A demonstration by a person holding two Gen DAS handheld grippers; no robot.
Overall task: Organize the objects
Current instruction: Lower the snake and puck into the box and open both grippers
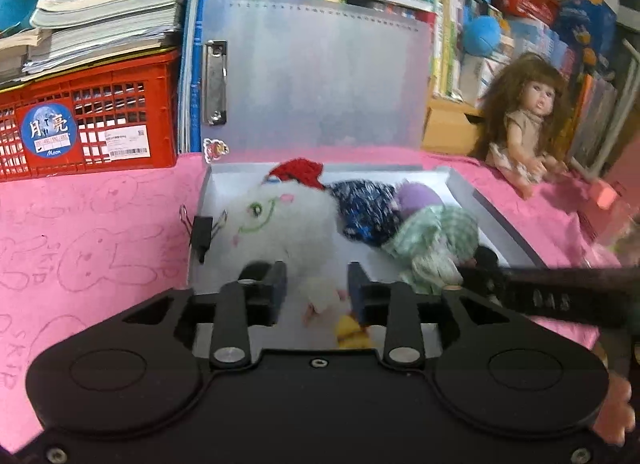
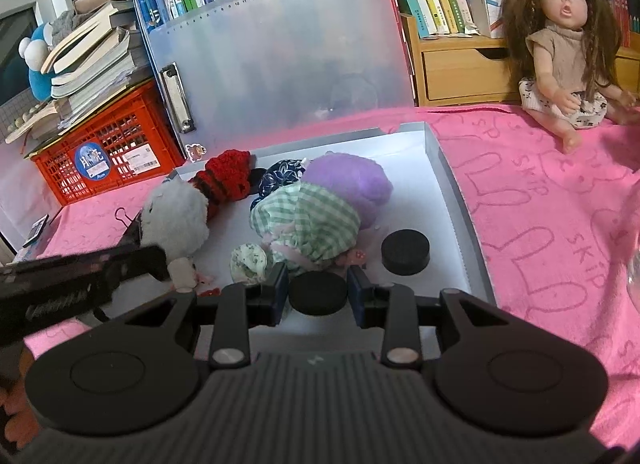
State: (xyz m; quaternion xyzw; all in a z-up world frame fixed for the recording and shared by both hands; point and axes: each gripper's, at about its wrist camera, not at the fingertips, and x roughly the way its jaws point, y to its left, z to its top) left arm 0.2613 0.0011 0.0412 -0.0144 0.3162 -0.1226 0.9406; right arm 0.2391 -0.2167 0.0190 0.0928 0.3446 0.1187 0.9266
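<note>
1. Two grippers hang over the box [image 2: 452,180]; the right gripper [image 2: 318,292] has its jaws clamped on a black disc [image 2: 318,293].
2. Left gripper [image 1: 317,290] has its jaws apart, around nothing, above the white plush [image 1: 280,220].
3. Another disc [image 2: 405,251] lies just beyond, beside the checked cloth [image 2: 316,224].
4. Far right, a doll [image 2: 568,44] sits on the pink cloth [image 2: 540,204].

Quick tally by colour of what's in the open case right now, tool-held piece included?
Black pucks: 2, one lying free, one between the right tool fingers
White plush: 1
Red knit piece: 1
Purple plush: 1
Green checked cloth: 1
Navy patterned cloth: 1
Total: 7
</note>
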